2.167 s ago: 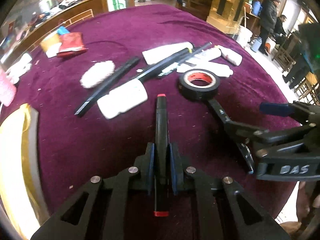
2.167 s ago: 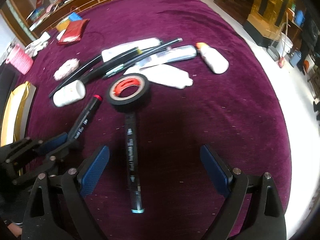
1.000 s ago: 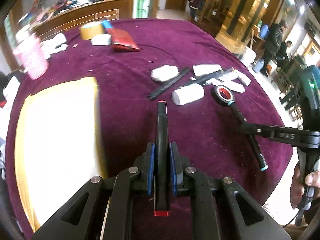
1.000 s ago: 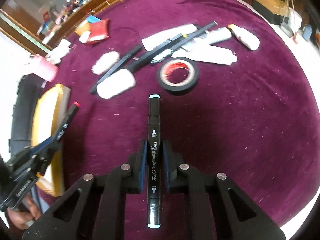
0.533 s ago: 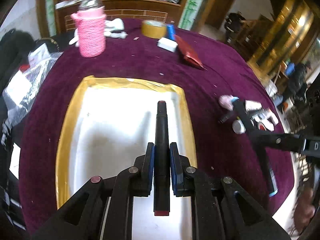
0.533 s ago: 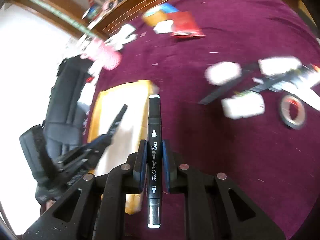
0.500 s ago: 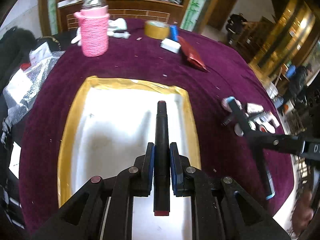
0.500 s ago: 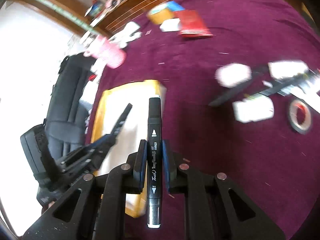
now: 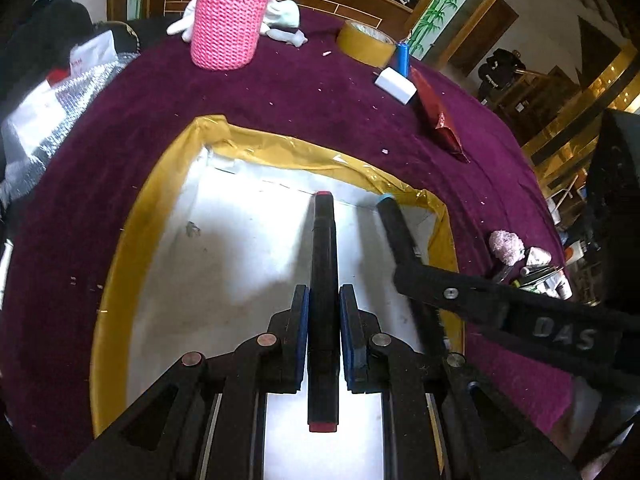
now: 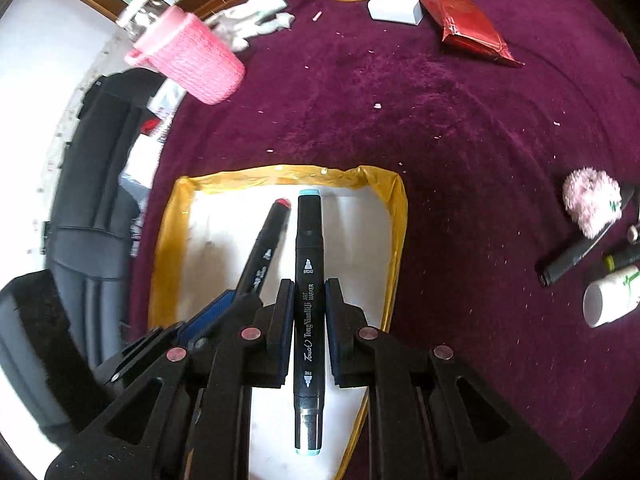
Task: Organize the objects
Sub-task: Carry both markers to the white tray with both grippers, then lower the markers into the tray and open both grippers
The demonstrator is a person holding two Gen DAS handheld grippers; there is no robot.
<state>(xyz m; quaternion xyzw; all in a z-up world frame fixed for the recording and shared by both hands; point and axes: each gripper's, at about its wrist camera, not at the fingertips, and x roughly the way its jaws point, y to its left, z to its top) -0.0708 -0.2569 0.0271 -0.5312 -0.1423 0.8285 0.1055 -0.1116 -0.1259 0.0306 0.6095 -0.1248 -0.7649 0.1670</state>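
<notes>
My left gripper [image 9: 324, 300] is shut on a black marker with red ends [image 9: 323, 264], held over the white inside of a box with a yellow taped rim [image 9: 280, 148]. My right gripper [image 10: 307, 292] is shut on a black marker with light-blue ends [image 10: 308, 240], also above that box [image 10: 280, 172]. In the left wrist view the blue-capped marker [image 9: 394, 224] and the right gripper's arm come in from the right, over the box's right edge. In the right wrist view the red-capped marker [image 10: 266, 244] and the left gripper sit just left of mine.
On the purple cloth behind the box stand a pink knitted cup [image 9: 228, 16], a yellow tape roll [image 9: 364, 46], a white block [image 9: 396, 84] and a red packet [image 9: 436, 116]. At the right lie a pink pompom [image 10: 592, 200], a white bottle [image 10: 612, 296] and dark pens [image 10: 568, 260].
Both grippers have carried their markers leftward from the clutter to above the yellow-rimmed box. The box now fills the lower middle of both views, and the two markers hang side by side.
</notes>
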